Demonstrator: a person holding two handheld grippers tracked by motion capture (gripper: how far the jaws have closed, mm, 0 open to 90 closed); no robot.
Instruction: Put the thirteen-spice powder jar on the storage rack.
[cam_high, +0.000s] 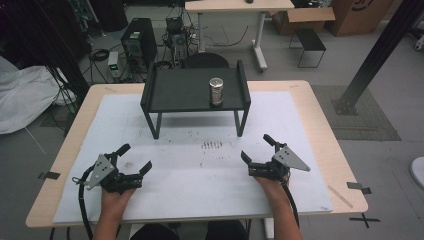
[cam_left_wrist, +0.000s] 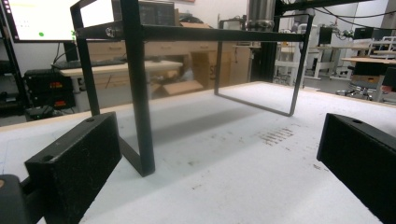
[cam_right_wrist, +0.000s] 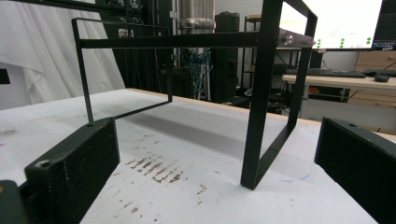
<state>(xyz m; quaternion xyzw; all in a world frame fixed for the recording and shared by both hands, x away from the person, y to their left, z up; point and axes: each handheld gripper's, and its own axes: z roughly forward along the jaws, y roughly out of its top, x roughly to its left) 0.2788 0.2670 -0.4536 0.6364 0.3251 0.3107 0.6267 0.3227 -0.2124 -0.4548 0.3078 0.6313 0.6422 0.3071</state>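
Fingers of the left gripper (cam_high: 135, 158) and right gripper (cam_high: 256, 146) are spread, empty; the high view reveals the metal can (cam_high: 216, 91) whole atop the black stand (cam_high: 165, 90).

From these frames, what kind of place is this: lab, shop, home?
Most likely a robotics or electronics lab. A PC tower and tangled cables sit on the floor behind the table, lit monitors and work desks stand around, and cardboard boxes are stacked by the wall.
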